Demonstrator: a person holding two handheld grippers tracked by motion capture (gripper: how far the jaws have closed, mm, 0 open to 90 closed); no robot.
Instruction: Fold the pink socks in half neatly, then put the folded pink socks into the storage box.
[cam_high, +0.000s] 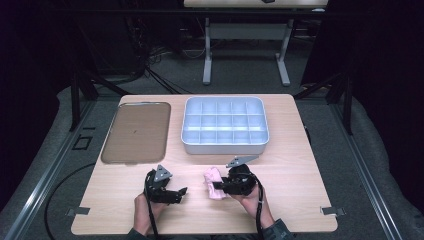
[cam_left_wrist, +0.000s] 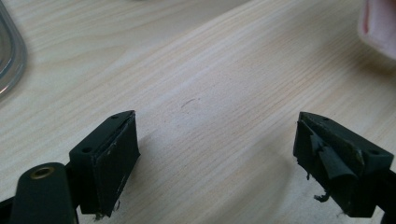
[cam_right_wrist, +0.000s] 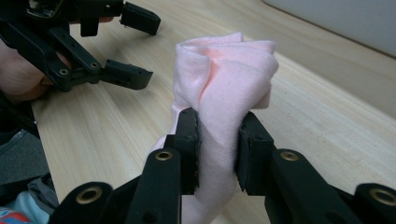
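Note:
A pale pink cloth (cam_high: 213, 181) lies bunched near the table's front, right of centre. My right gripper (cam_high: 218, 187) is shut on it; in the right gripper view the cloth (cam_right_wrist: 224, 79) is pinched between the two black jaws and rises above my right gripper (cam_right_wrist: 217, 144). My left gripper (cam_high: 183, 192) sits to the left of the cloth, held low over the wood. Its jaws stand wide apart with bare table between them, so my left gripper (cam_left_wrist: 217, 149) is open. The cloth's edge (cam_left_wrist: 380, 23) peeks in at the top right of the left gripper view.
A white compartment tray (cam_high: 224, 144) stands at the back centre of the wooden table (cam_high: 295, 200). A flat brown tray (cam_high: 136, 131) lies at the back left. The other gripper (cam_right_wrist: 116, 46) appears at the upper left of the right gripper view.

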